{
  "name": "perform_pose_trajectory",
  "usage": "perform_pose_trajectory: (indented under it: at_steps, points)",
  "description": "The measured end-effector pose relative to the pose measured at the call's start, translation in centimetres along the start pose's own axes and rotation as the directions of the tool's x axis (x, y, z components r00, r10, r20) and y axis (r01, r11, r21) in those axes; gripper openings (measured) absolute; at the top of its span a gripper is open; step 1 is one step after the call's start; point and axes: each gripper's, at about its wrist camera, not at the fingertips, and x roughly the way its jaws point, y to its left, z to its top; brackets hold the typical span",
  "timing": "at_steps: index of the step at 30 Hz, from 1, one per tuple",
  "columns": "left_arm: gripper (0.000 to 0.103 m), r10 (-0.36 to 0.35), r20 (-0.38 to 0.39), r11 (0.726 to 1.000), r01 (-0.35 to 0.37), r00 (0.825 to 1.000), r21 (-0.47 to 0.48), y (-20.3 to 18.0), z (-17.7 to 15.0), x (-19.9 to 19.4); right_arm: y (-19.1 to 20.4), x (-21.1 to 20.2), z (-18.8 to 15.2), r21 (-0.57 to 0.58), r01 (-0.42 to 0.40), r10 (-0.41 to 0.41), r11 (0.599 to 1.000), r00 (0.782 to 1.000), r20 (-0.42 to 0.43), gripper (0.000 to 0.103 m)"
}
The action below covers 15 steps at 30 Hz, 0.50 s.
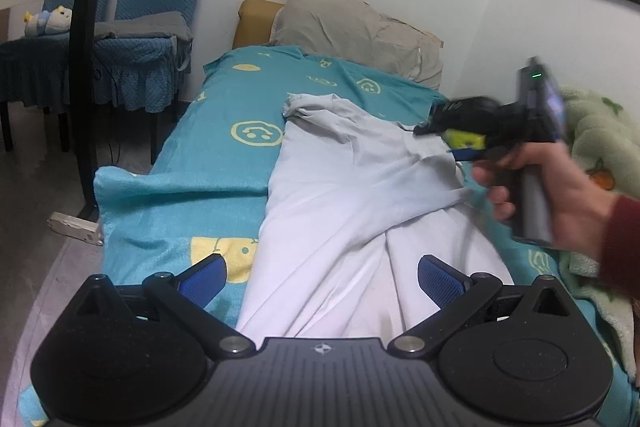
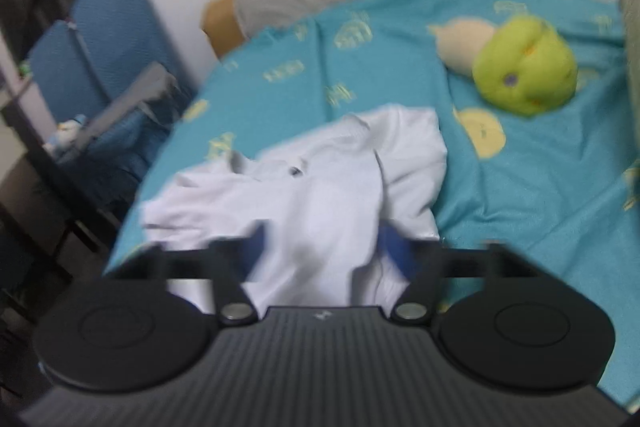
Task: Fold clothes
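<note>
Between right gripper (image 2: 320,247) jaws: white garment (image 2: 316,179) blurred, grip unclear.

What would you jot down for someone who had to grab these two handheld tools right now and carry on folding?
Left tool: open, over the near end of the white garment, nothing gripped.
Right tool: open, white cloth between its fingers but not pinched.
Garment lies rumpled along the teal bedspread; its far end is bunched toward the pillow.
Done: one part looks flipped over the body.
Left: smooth it, finish the folds.
</note>
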Motion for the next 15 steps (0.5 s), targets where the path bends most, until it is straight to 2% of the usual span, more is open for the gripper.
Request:
perform_pose_trajectory:
  at_steps: [5, 8, 12, 15]
  points:
    - [0.103, 0.001, 0.013, 0.999, -0.002, 1.000, 0.038, -1.0, 0.0, -1.8, 2.5, -7.9, -0.2, -0.073, -0.040, 0.041, 0.997, 0.999, 0.014, 0.079]
    - [0.103, -0.022, 0.004, 1.000, 0.022, 1.000, 0.018, -1.4, 0.1, -3.5, 4.3, -13.6, -0.7, -0.103, -0.051, 0.054, 0.993, 0.998, 0.021, 0.079]
    - [0.103, -0.055, -0.014, 0.998, 0.055, 0.998, -0.030, -1.6, 0.1, -6.1, 4.9, -21.9, -2.5, -0.005, -0.086, 0.086, 0.996, 0.996, 0.006, 0.078]
    - [0.103, -0.040, -0.037, 0.994, 0.036, 0.999, -0.105, -1.1, 0.0, -7.9, 4.5, -27.5, -5.5, 0.020, -0.143, 0.143, 0.990, 0.990, 0.009, 0.078]
